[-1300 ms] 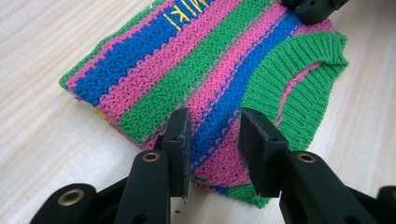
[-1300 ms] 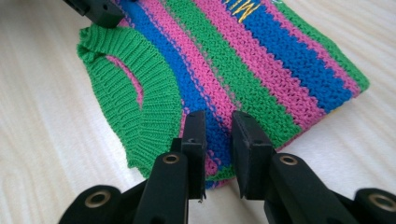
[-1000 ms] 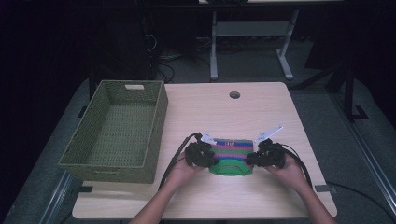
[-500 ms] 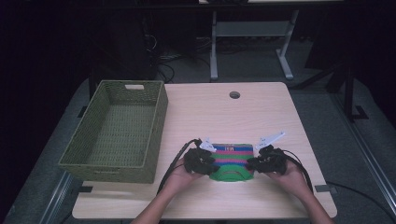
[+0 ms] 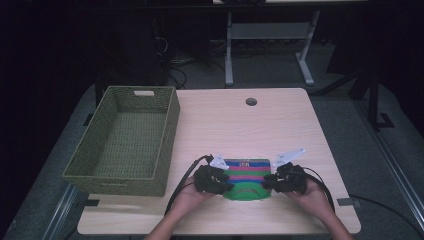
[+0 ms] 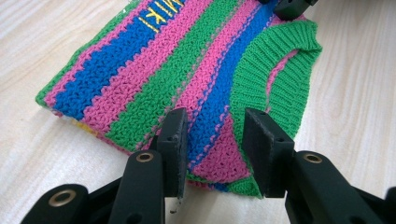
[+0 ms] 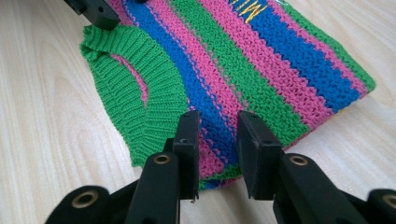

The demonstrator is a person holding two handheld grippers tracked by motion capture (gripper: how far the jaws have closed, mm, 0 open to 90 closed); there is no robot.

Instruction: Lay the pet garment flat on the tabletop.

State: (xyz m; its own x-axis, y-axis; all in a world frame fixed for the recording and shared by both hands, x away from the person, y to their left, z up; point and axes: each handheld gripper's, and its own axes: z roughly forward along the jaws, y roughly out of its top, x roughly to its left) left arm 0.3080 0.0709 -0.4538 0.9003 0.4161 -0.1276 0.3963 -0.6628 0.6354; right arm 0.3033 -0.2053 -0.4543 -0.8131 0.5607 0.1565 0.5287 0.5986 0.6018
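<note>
High view: small striped knitted vest, green/pink/blue (image 5: 247, 176), lies flat at table's near edge, between left gripper (image 5: 216, 179) & right gripper (image 5: 280, 180); green woven basket (image 5: 125, 142) sits to the left. Left gripper view: jaws apart over vest's shoulder edge (image 6: 212, 154), not pinching. Right gripper view: jaws have just been opening, spread above fabric (image 7: 219, 149). Likely soft, light, floppy; best taken by both shoulders.

1. We see a knit (image 6: 187, 70) striped in blue, pink and green, with yellow letters on one blue stripe.
2. Its ribbed collar (image 7: 140, 93) is plain green.
3. The basket (image 5: 125, 140) beside the knit is olive green and woven.
4. The table (image 5: 280, 125) under the knit is pale wood grain.
5. Both grippers (image 6: 212, 140) (image 7: 217, 140) at the knit are black.
</note>
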